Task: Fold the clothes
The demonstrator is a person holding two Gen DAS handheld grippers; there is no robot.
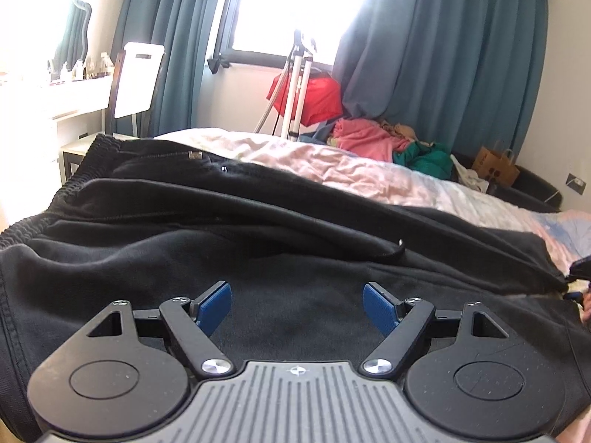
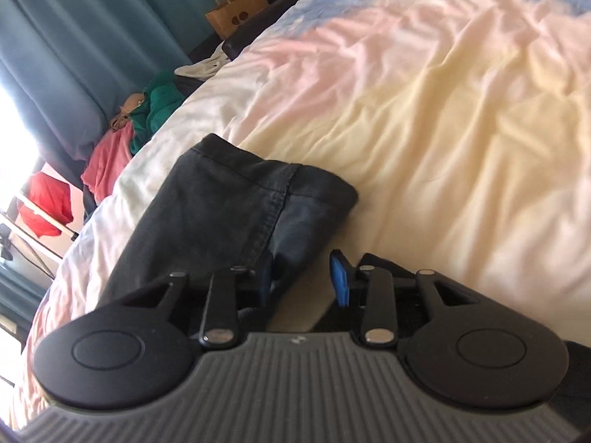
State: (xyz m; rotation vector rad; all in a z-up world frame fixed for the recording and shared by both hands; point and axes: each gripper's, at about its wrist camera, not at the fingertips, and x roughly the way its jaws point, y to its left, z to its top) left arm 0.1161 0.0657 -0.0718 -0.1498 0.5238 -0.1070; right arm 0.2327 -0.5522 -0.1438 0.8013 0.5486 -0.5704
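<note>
1. So, my left gripper [image 1: 297,304] is spread wide with nothing between its blue pads [image 1: 213,307], hovering low over the black pants [image 1: 229,229] laid across the bed [image 1: 369,173].
2. My right gripper [image 2: 303,277] has its jaws partly apart around the pant leg hem [image 2: 255,199], not pinching it.
3. A heap of clothes [image 1: 369,138] sits at the far edge, near the teal curtains [image 1: 461,55].

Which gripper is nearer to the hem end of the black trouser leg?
Right. The right gripper is open at the trouser leg, near its hem. The left gripper is open over the wider part, toward the elastic waistband.
</note>
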